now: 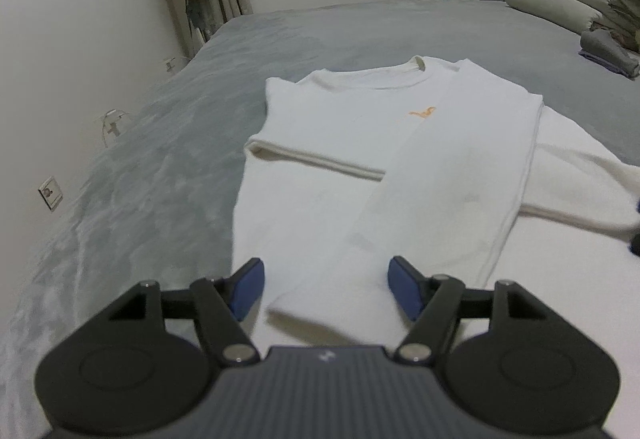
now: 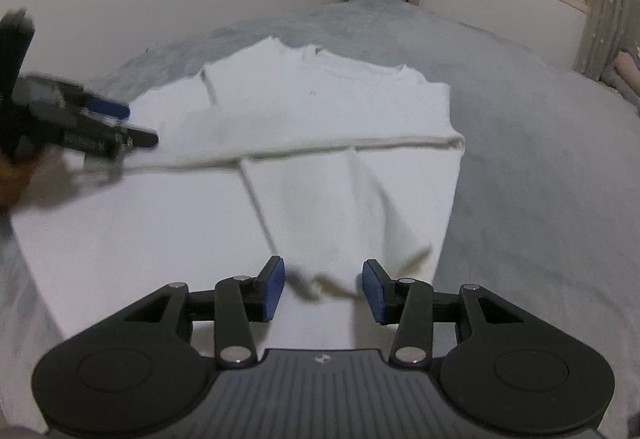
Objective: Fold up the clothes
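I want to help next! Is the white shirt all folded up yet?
Not yet. Both long sleeves are already folded across the white shirt on the grey bed, one sleeve lying over the other. The left claw and right claw are both open, each with a cuff lying loose between its pads. The body is still full length, so folding it up remains.

L claw [image 1: 326,289] open over white shirt [image 1: 384,159].

Both wrist cameras look down at a slant, close over the bed [image 1: 120,199], facing the window wall; both share the white shirt [image 1: 360,167].
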Demonstrator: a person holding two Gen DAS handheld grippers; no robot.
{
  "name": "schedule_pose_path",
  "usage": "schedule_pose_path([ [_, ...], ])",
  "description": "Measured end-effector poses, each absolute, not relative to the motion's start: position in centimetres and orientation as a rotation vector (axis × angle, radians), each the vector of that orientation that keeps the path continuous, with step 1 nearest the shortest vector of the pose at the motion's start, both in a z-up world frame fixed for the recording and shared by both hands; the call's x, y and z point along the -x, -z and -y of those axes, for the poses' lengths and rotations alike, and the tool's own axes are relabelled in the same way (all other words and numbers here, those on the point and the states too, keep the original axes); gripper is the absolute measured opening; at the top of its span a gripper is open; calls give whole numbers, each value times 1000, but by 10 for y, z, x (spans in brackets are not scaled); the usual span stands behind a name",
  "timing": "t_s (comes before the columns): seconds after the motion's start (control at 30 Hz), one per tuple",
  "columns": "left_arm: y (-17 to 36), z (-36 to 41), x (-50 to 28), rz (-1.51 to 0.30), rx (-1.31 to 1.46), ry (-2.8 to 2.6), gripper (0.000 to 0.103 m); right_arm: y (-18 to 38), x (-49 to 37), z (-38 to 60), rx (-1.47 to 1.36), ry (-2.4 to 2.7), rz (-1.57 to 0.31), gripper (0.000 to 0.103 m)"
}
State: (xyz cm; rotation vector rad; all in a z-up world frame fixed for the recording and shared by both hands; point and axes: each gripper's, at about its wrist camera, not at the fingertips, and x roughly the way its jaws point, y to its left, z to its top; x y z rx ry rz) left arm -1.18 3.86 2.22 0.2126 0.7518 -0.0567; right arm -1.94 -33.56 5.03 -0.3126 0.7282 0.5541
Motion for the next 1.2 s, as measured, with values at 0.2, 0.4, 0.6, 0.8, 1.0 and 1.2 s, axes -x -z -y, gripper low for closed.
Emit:
schedule_pose_path([
  [0.2, -23, -50, 33, -740, -226, 31, 70, -50, 31, 351, 283, -556, -748, 43],
  [0.4, -29, -75, 59, -741, -176, 41, 74, -52, 49, 359, 310, -554, -757, 43],
  [0.6, -29, -104, 94, -730, -160, 46, 75, -52, 76, 369, 346, -546, -749, 43],
  [0.8, -30, -114, 116, -707, -181, 60, 75, -50, 101, 385, 298, -512, -768, 43],
  [1.0, -43, -130, 129, -725, -117, 99, 58, -53, 119, 407, 179, -522, -774, 43],
  [1.2, -46, -130, 140, -734, -59, 158, 48, -56, 113, 425, 29, -562, -795, 42],
])
